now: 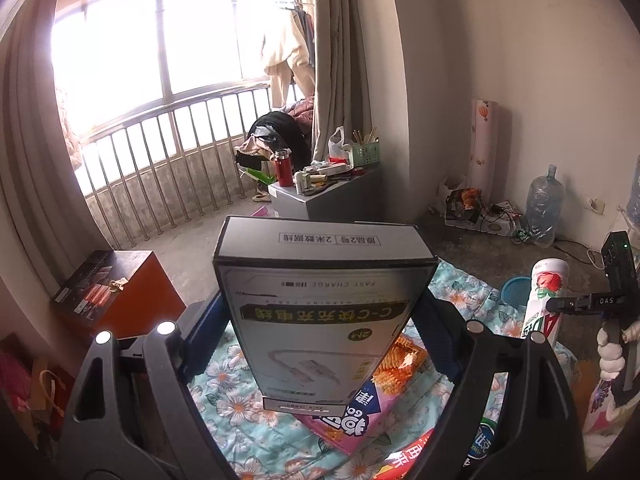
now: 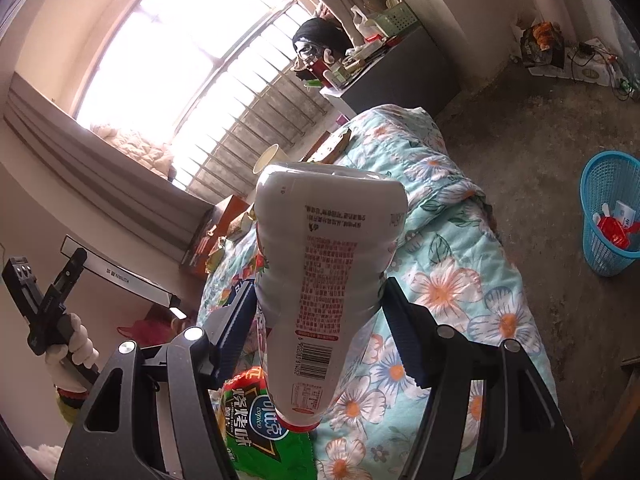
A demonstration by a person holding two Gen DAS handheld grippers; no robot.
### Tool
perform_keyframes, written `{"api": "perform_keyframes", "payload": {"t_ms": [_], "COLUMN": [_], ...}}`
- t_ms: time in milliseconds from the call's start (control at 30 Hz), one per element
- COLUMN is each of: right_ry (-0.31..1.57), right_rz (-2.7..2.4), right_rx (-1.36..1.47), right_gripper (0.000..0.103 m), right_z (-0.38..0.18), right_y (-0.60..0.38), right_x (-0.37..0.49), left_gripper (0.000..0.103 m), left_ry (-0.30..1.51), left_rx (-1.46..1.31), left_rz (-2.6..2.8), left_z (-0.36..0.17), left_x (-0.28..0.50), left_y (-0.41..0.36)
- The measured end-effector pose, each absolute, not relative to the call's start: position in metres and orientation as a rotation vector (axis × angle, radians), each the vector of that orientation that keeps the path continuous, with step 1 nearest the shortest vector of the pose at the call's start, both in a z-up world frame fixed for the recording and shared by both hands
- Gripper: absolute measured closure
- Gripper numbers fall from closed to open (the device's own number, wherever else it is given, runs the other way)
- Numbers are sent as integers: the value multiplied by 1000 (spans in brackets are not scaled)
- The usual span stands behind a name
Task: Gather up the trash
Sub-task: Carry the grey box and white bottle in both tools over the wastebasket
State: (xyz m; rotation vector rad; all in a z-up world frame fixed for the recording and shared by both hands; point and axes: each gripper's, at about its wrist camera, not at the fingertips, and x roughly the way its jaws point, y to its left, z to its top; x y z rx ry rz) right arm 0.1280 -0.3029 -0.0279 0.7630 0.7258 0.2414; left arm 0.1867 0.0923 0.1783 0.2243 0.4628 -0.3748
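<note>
At frame centre we had the left gripper (image 1: 324, 344) clamped on the cable box (image 1: 324, 308), light, stiff card best pinched across its flat sides. The right gripper (image 2: 316, 312) squeezed the white bottle (image 2: 320, 280) mid-body; probably empty, smooth, crushable. The blue basket (image 2: 610, 212) sat at right edge.

Floral quilt (image 2: 448, 216) under green snack bag (image 2: 256, 432)

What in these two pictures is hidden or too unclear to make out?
- Left wrist view: the cable box hides most of the pink snack bag beneath it.
- Right wrist view: the white bottle covers part of the green chip bag.
- Right wrist view: the blue basket is cut off by the edge; its contents are too small to identify.
</note>
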Motion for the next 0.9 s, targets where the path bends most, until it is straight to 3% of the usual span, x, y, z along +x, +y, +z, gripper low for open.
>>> {"api": "perform_keyframes", "payload": {"t_ms": [900], "right_ry": [572], "right_rz": [160], "right_rx": [843], "right_gripper": [40], "right_z": [-19], "right_y": [-368], "right_x": [76], "left_gripper": [22], "left_ry": [434], "left_rx": [289], "left_rz": [-621], "left_z": [187], "left_x": [182], "left_y": [-49]}}
